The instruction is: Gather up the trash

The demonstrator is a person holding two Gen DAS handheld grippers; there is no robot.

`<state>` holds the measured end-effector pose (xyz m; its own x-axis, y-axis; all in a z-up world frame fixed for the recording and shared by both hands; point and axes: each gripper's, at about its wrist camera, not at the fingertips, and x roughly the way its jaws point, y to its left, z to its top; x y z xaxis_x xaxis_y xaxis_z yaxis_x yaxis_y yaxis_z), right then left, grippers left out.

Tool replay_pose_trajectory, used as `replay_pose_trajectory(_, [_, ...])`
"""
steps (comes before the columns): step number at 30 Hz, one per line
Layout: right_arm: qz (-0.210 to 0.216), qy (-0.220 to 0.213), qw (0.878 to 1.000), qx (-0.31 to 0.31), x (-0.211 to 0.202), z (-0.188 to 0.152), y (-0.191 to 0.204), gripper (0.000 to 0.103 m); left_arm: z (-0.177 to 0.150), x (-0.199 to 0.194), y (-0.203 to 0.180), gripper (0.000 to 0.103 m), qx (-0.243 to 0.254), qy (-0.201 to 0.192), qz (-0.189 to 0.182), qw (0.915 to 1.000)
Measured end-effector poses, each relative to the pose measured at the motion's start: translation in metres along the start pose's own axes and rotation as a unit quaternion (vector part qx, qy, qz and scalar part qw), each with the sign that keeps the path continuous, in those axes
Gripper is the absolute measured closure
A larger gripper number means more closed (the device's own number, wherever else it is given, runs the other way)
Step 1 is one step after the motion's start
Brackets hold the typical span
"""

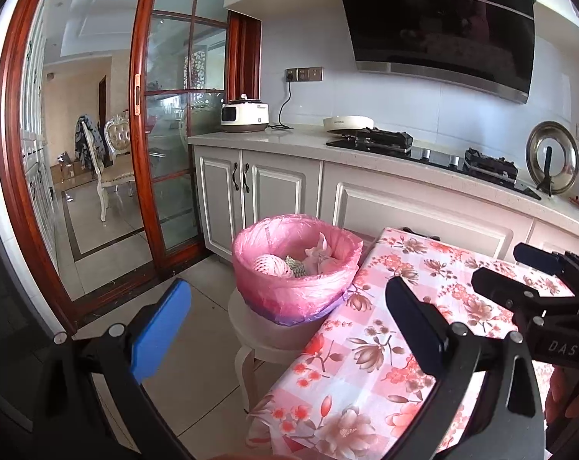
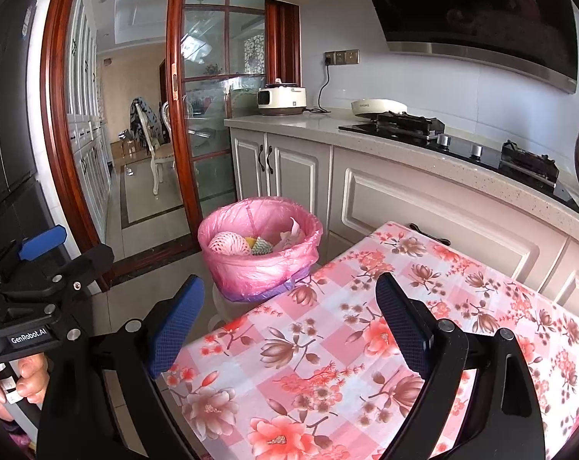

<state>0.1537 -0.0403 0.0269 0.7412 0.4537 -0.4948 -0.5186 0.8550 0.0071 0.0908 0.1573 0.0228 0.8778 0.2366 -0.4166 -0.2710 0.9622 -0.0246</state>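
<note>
Only left wrist shows pot lid (image 1: 552, 157) whole.

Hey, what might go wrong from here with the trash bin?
The pink-lined bin sits raised on a small white stool beside the table, so a nudge from either open gripper might tip it. Its loose liner edge could also snag on the left gripper.
</note>
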Motion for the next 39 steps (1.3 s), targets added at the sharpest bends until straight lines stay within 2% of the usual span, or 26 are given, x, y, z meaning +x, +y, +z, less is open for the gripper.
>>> replay_pose_trajectory(14, [0.001, -0.002, 1.000, 0.007, -0.001, -0.001, -0.002, 0.018, -0.002, 0.000, -0.001, 0.005, 0.000, 0.002, -0.003, 1.0000])
replay_pose_trajectory(19, [0.008, -0.022, 1.000, 0.019, -0.005, -0.001, -0.007, 0.018, -0.001, -0.002, -0.002, 0.005, -0.001, -0.002, -0.003, 1.0000])
replay_pose_trajectory(23, [0.013, -0.044, 0.999, 0.024, -0.008, -0.005, -0.008, 0.018, -0.002, -0.004, -0.004, 0.005, 0.000, -0.016, 0.006, 0.9999])
replay_pose_trajectory(28, [0.017, -0.071, 0.997, 0.032, -0.007, -0.020, -0.012, 0.018, -0.012, -0.010, -0.005, 0.005, -0.001, -0.056, 0.018, 0.9983])
replay_pose_trajectory(30, [0.019, -0.077, 0.996, 0.039, -0.005, -0.026, -0.015, 0.018, -0.019, -0.009, -0.004, 0.005, -0.008, -0.069, 0.012, 0.9975])
replay_pose_trajectory(34, [0.017, -0.086, 0.996, 0.032, -0.003, -0.034, -0.014, 0.018, -0.026, -0.006, -0.002, 0.005, -0.019, -0.082, 0.001, 0.9965])
replay_pose_trajectory(39, [0.020, -0.092, 0.995, 0.036, -0.004, -0.036, -0.015, 0.018, -0.031, -0.003, -0.004, 0.005, -0.009, -0.088, 0.008, 0.9960])
